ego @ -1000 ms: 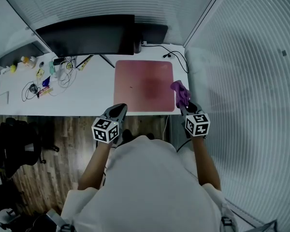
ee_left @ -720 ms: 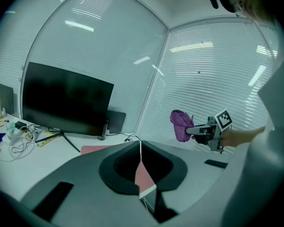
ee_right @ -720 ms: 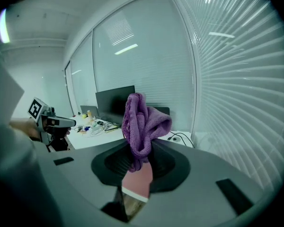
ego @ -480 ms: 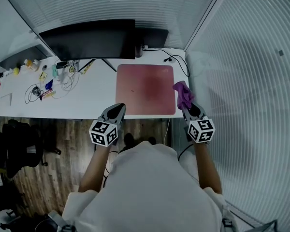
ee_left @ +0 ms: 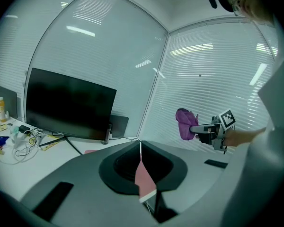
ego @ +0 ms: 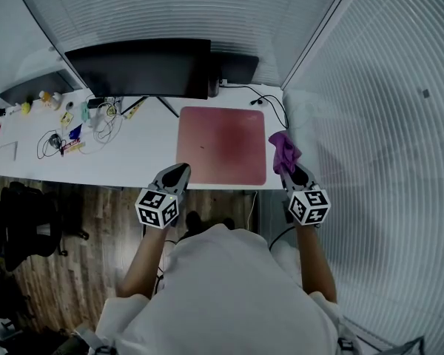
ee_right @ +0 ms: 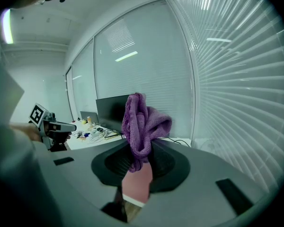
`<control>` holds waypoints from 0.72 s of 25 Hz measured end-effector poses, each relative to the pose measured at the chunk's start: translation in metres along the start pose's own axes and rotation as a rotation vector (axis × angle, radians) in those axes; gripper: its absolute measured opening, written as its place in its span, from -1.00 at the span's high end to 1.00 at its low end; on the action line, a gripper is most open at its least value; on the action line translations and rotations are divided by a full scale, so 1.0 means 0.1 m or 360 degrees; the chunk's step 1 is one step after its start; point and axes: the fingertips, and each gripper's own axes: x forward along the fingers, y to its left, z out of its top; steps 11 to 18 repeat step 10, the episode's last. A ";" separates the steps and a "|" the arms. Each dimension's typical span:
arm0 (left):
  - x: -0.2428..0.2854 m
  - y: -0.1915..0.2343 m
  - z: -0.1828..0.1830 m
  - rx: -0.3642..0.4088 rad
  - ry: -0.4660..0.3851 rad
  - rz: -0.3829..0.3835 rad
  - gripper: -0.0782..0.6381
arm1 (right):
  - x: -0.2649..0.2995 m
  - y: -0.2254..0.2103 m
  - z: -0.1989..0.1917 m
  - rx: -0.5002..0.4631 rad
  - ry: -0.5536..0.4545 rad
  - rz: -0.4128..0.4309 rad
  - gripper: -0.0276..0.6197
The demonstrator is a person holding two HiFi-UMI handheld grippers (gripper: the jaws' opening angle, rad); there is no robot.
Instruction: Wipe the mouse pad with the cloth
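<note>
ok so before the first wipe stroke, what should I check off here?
1. Cloth clamped in right gripper: ok.
2. Cloth touching mouse pad: not ok, held in the air off its right edge.
3. Left gripper empty, jaws together: ok.
4. Pad lying flat on desk: ok.
5. Cable clear of pad's far right corner: cannot tell.
</note>
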 end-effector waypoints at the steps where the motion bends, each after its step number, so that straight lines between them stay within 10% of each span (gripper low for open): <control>1: 0.00 0.00 0.01 0.0001 -0.0002 -0.0002 0.72 | 0.00 0.00 0.01 -0.0002 -0.0002 0.0001 0.61; 18: 0.01 -0.02 0.04 -0.0024 -0.0026 0.0012 0.72 | -0.01 -0.01 0.07 -0.0021 -0.0011 -0.0005 0.61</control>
